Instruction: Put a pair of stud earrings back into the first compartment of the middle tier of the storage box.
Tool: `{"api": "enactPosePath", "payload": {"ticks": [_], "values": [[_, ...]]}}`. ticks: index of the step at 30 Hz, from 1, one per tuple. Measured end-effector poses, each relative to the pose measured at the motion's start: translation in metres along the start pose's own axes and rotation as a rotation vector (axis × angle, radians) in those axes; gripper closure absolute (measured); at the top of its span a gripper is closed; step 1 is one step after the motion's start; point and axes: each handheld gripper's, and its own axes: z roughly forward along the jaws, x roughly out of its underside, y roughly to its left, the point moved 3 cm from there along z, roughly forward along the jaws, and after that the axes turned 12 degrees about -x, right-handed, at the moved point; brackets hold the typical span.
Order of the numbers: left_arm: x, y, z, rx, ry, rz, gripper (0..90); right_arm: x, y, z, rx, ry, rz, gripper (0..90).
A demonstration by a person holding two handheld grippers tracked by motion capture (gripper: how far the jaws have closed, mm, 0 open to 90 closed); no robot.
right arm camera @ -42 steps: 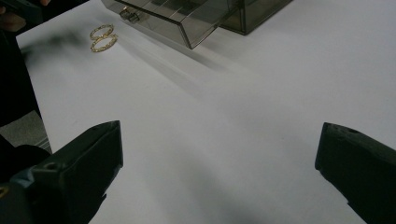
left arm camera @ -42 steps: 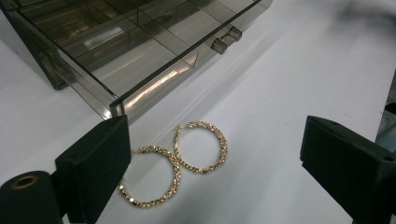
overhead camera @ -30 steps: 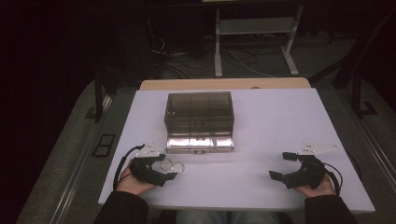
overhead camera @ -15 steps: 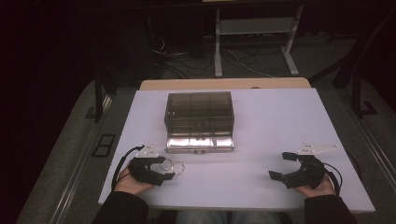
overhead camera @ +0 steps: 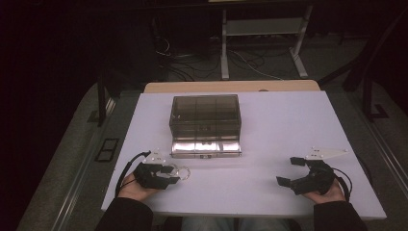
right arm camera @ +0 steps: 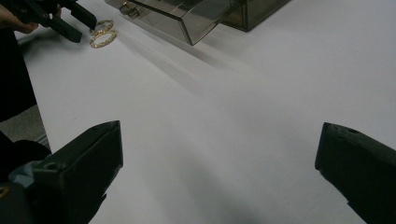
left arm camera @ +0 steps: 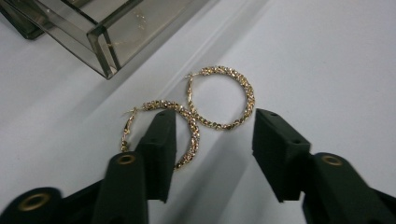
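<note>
left gripper view: matte black fingers [left arm camera: 212, 135], closing yet unclenched, straddle glittery beaded gold hoops [left arm camera: 219, 97].

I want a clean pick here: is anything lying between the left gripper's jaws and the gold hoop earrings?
Nothing visible. In the left gripper view the left gripper has been closing, its jaws over the two hoop earrings, which lie flat on bare white table. One jaw overlaps the nearer hoop. The smoky clear box sits apart, beyond them.
</note>
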Motion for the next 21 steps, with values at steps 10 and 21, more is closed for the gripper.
{"api": "enactPosePath", "payload": {"ticks": [10,21], "values": [[0.0005,0.0016,0.0019,-0.014,0.014,-0.002,75.8,-0.0008,0.0006,0.0008,-0.002,-0.003,-0.012,0.3],[-0.0019,0.0055,0.0035,-0.013,0.051,-0.056,85.5,-0.0018,0.0010,-0.0007,0.000,-0.015,-0.014,0.3]]}}
